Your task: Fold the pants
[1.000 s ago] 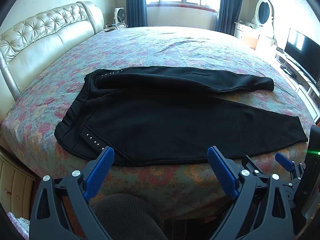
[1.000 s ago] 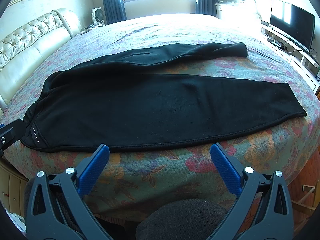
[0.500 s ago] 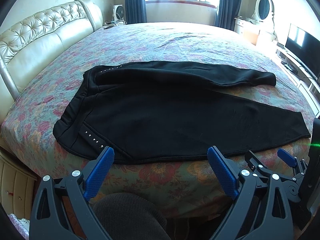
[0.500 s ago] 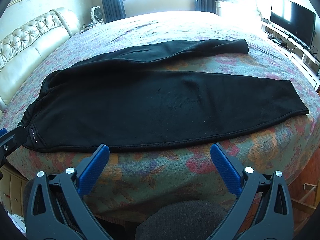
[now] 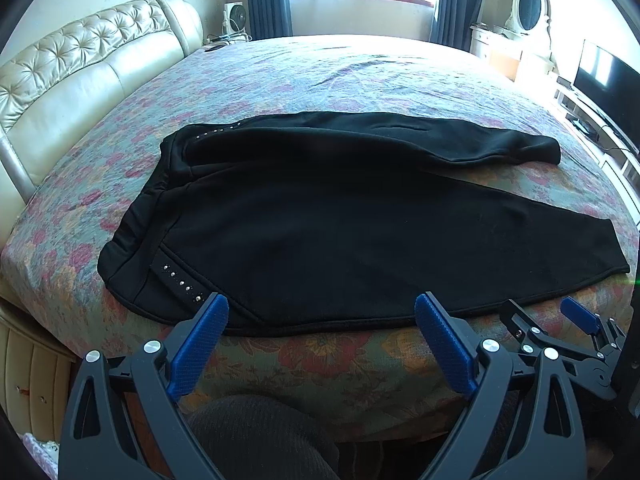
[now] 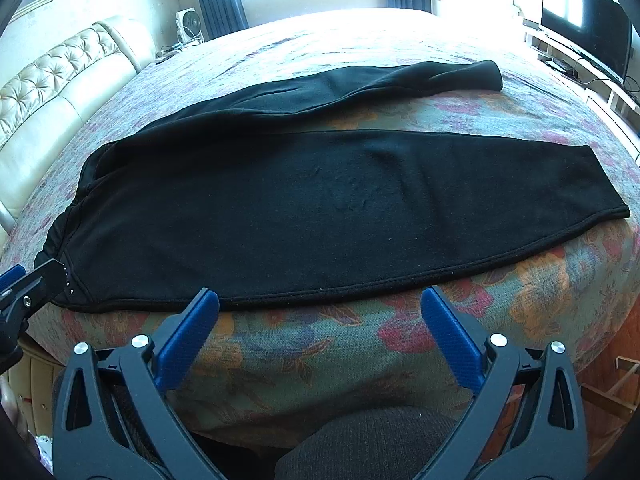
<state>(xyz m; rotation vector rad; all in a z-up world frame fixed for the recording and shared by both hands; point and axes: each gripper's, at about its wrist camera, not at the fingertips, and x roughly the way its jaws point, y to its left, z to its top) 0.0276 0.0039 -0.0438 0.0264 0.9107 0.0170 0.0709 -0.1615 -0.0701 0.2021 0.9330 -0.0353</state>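
Observation:
Black pants (image 5: 320, 220) lie spread flat on the floral bedspread, waistband to the left, both legs running right, the far leg angled away. In the right wrist view the pants (image 6: 340, 208) fill the middle, with the near hem edge just beyond my fingertips. My left gripper (image 5: 322, 312) hovers open at the near edge close to the studded waistband corner (image 5: 180, 282). My right gripper (image 6: 320, 306) is open too, just short of the near leg's seam. Neither holds cloth.
The bed (image 5: 360, 68) has a tufted cream headboard (image 5: 80, 72) at left. A television (image 5: 608, 76) and white dresser with mirror (image 5: 528, 8) stand at right. A small fan (image 5: 234, 16) sits by the window. A person's dark-clad knee (image 6: 368, 444) is below the grippers.
Both grippers have edged forward towards the near edge of the pants, which sit slightly closer and larger in view. The pants themselves have not moved.

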